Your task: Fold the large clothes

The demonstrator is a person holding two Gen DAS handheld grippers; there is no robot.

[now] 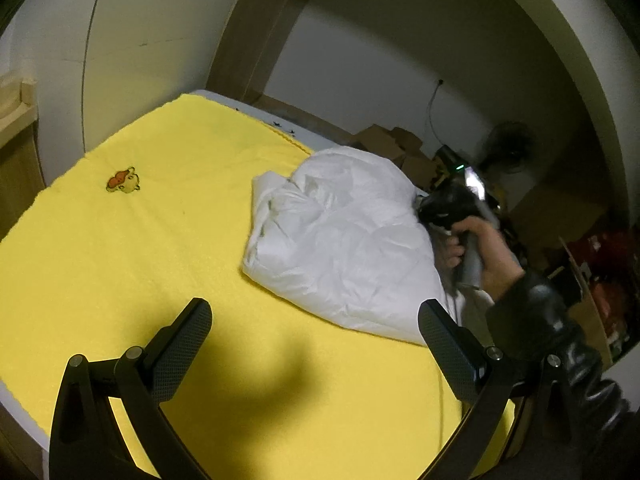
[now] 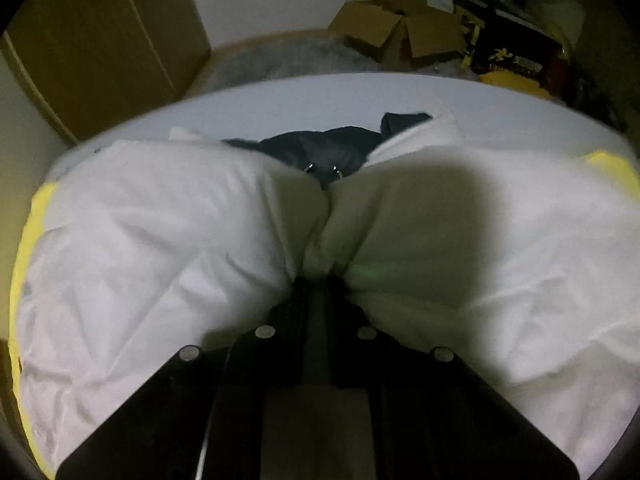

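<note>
White padded fabric, the jacket (image 1: 344,240), lies bunched on the far right part of the yellow blanket (image 1: 140,260) covering the bed. Your left gripper (image 1: 316,336) hangs over the bare blanket with its fingers spread wide apart, holding nothing. Your right gripper (image 2: 318,284) has its fingers drawn together, pinching a fold of the jacket (image 2: 160,240). Something dark (image 2: 332,152), perhaps the jacket's lining, shows beyond the white folds. Cardboard boxes (image 2: 392,28) sit behind the bed.

Black grippers, textured pads (image 1: 182,354), silver screws (image 2: 265,332); bare hand (image 1: 486,256), glossy black sleeve (image 1: 560,332).
</note>
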